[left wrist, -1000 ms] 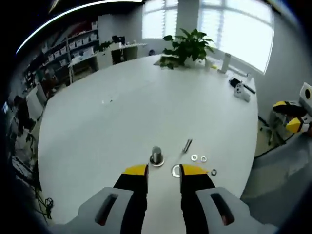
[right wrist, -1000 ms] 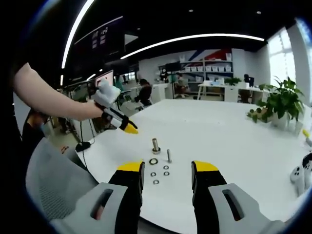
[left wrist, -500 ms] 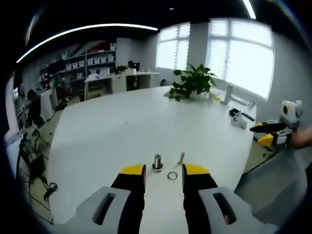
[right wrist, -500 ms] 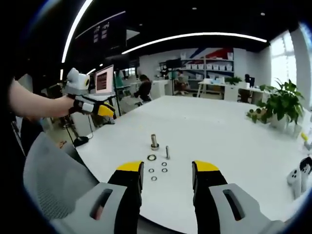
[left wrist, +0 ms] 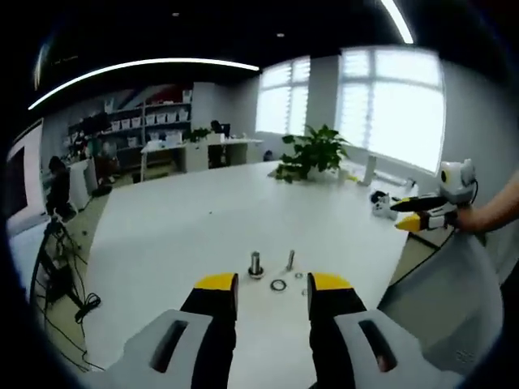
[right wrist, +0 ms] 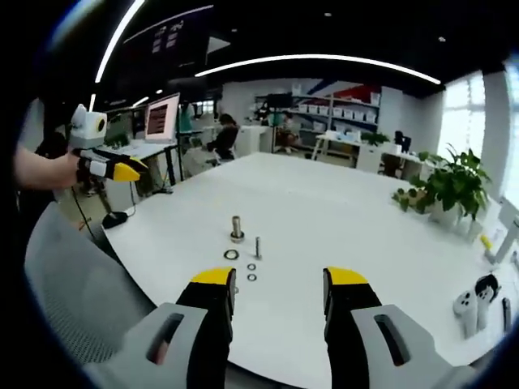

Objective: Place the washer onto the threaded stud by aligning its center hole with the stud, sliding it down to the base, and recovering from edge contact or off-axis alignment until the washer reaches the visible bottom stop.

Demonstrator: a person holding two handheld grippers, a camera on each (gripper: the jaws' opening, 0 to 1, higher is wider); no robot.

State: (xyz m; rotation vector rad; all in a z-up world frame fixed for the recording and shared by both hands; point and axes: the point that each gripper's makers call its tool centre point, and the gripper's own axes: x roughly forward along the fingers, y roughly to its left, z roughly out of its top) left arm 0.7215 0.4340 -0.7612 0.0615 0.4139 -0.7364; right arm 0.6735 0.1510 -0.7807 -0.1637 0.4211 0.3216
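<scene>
- My left gripper (left wrist: 269,284) has black jaws with yellow tips on a grey slotted body, at the frame bottom.
- My right gripper (right wrist: 280,279) looks the same.

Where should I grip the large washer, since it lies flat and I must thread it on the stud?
Probably pinch the large washer across its outer rim from above, jaws straddling its width. It lies flat on the table beside the stud, so its centre hole stays open.

White table (right wrist: 340,219), silvery stud (right wrist: 237,227), yellow-tipped black fingers (right wrist: 214,279), seemingly green plant (right wrist: 450,182).
</scene>
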